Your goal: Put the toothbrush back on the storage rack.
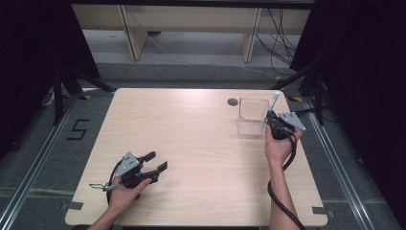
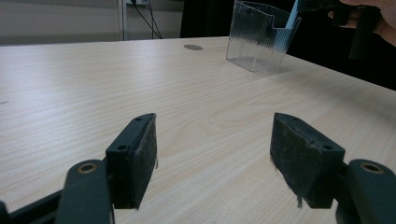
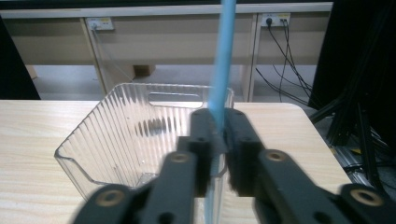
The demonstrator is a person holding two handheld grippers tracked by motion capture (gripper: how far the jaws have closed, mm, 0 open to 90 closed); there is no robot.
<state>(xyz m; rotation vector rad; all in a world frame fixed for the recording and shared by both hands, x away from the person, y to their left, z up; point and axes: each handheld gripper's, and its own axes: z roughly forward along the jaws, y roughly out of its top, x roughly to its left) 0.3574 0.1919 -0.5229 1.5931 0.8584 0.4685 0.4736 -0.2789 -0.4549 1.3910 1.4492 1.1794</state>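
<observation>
A clear ribbed plastic bin [image 1: 253,117] [image 2: 259,37] [image 3: 135,135] stands empty on the wooden table [image 1: 201,158] at the back right. My right gripper [image 1: 271,120] [image 3: 218,140] is shut on a light blue stick [image 1: 275,99] [image 3: 220,56] that points upward, just over the bin's right rim. The stick's top [image 2: 293,14] shows in the left gripper view. My left gripper [image 1: 157,161] [image 2: 212,158] stands open low over the table's front left, nothing between its pads [image 2: 140,154].
A small round grommet [image 1: 232,101] [image 2: 193,47] sits in the table left of the bin. Behind the table are wooden furniture legs [image 1: 129,33] and loose cables [image 1: 282,38]. Dark curtains flank both sides.
</observation>
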